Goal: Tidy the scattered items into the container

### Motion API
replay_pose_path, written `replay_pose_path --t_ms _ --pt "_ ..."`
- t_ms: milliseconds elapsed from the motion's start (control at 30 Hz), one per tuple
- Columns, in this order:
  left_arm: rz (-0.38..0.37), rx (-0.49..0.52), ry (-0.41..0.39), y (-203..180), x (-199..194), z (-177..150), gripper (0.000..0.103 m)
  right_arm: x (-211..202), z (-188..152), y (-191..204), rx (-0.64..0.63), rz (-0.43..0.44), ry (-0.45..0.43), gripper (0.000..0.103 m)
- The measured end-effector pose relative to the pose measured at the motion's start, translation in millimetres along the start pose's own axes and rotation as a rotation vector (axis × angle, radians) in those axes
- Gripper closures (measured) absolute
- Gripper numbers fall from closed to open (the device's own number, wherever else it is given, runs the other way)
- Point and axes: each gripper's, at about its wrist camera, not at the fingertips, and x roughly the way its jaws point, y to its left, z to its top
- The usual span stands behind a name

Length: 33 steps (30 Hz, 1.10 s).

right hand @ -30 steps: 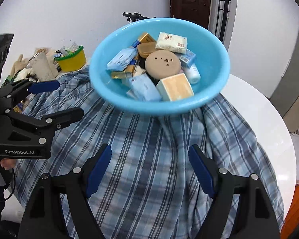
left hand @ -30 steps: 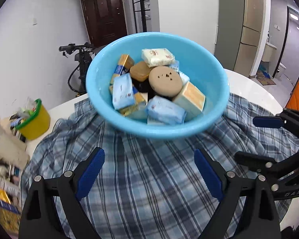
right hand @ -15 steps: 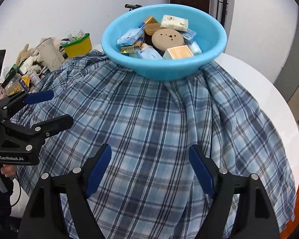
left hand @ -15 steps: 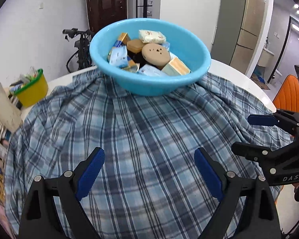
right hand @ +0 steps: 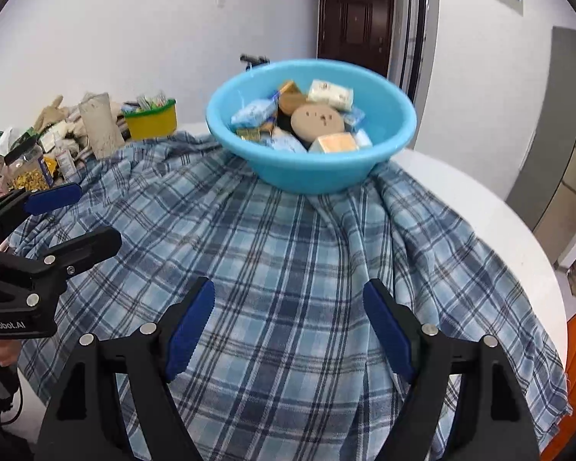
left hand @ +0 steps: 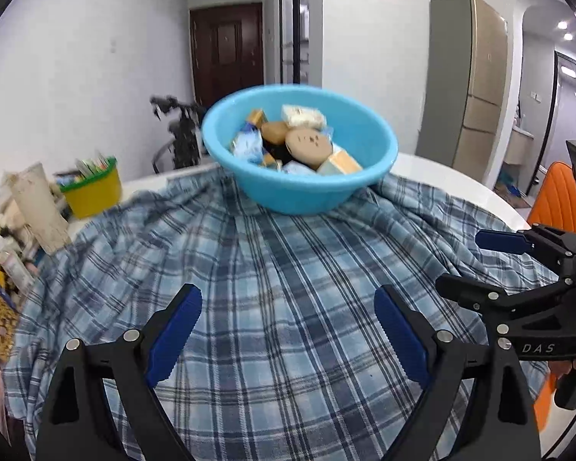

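Observation:
A light blue plastic bowl (left hand: 318, 188) (right hand: 318, 176) sits on the far part of a blue plaid cloth (left hand: 288, 288) (right hand: 288, 269). Several small items fill it: wrapped packets, a round tan lid with holes (left hand: 308, 142) (right hand: 317, 119), an orange-topped box (left hand: 341, 163). My left gripper (left hand: 288, 326) hovers open over the near cloth, nothing between its blue pads. My right gripper (right hand: 288, 326) is likewise open and empty. Each gripper shows in the other's view: the right gripper (left hand: 480, 261) at the right edge, the left gripper (right hand: 80, 215) at the left edge. The bowl is well ahead of both.
A round white table (right hand: 480, 207) lies under the cloth. At its far left stand a yellow tub with a green rim (left hand: 92, 188) (right hand: 151, 119), a grey cup (right hand: 100, 125) and a clutter of jars and packets (right hand: 27, 165). An orange chair (left hand: 556, 199) is at right.
Both grippers have drawn back from the bowl, which now looks smaller and farther away, with more cloth showing in front. Their jaws kept the same width.

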Motion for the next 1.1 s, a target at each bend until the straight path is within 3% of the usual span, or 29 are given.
replay_pose_path --t_ms 167,333,533,567,633,767,867,933,1100 --pt "-0.044 -0.038 -0.062 3 -10 -4 0.010 -9 -4 5 0.010 0.024 -0.097 0.025" --pt "0.002 -0.022 -0.202 -1 -29 -8 0.010 -16 -9 10 0.009 0.032 -0.190 0.025" --pt "0.026 -0.028 -0.309 -3 -38 -17 0.009 -29 -17 14 0.004 0.018 -0.304 0.025" --pt "0.027 -0.037 -0.321 -3 -39 -19 0.005 -31 -18 15 0.001 0.012 -0.324 0.025" --pt "0.023 -0.052 -0.341 -2 -41 -22 0.000 -34 -19 15 -0.011 0.000 -0.354 0.018" --pt "0.027 -0.058 -0.367 -2 -40 -26 0.000 -41 -21 8 0.029 -0.015 -0.428 0.018" --pt "0.051 -0.047 -0.385 -5 -39 -30 0.000 -44 -23 5 0.066 0.002 -0.455 0.017" --pt "0.051 -0.051 -0.392 -5 -38 -32 0.000 -43 -24 6 0.064 -0.005 -0.461 0.010" --pt "0.074 -0.053 -0.407 -6 -35 -39 0.000 -40 -27 9 0.055 -0.034 -0.480 0.009"
